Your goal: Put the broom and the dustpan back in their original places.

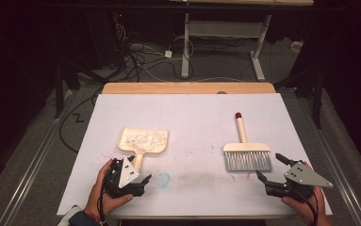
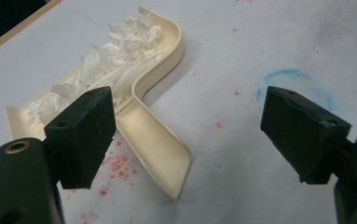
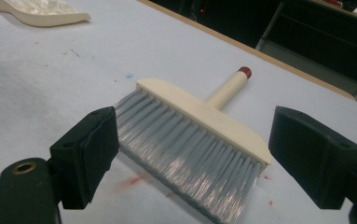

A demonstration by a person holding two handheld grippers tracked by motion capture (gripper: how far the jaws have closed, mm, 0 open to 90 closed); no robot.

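- Now, with the dustpan (image 1: pixel 143 141) as your landmark: it lies on the white-covered counter (image 1: pixel 192 113), cream-coloured, its pan heaped with white shredded scraps (image 2: pixel 115 51) and its handle pointing back toward you.
- Your left tongs (image 1: pixel 139 182) sit just on your side of that handle. In the left gripper view the jaws stand wide apart and hold nothing; one jaw is beside the handle's edge, the other is out over a faint blue ring (image 2: pixel 291 80) drawn on the counter.
- Well to the right of the dustpan lies a hand brush (image 1: pixel 245 151), grey bristles toward you, cream handle with a red tip pointing away.
- Your right tongs (image 1: pixel 268 168) hover at the bristle end of the brush, jaws spread wide, empty, and framing the bristles in the right gripper view.
- Judging by this, you are at the approach step: both tools are lying free and neither is gripped. The next move likely calls for bringing the left jaws squarely over the dustpan handle and closing, and for reaching the right tongs past the bristles to the brush's head or handle.
- Hard to tell: whether the left jaw touches the handle or only sits in front of it. Small red specks (image 2: pixel 118 164) dot the counter near the handle; what they are is unclear.
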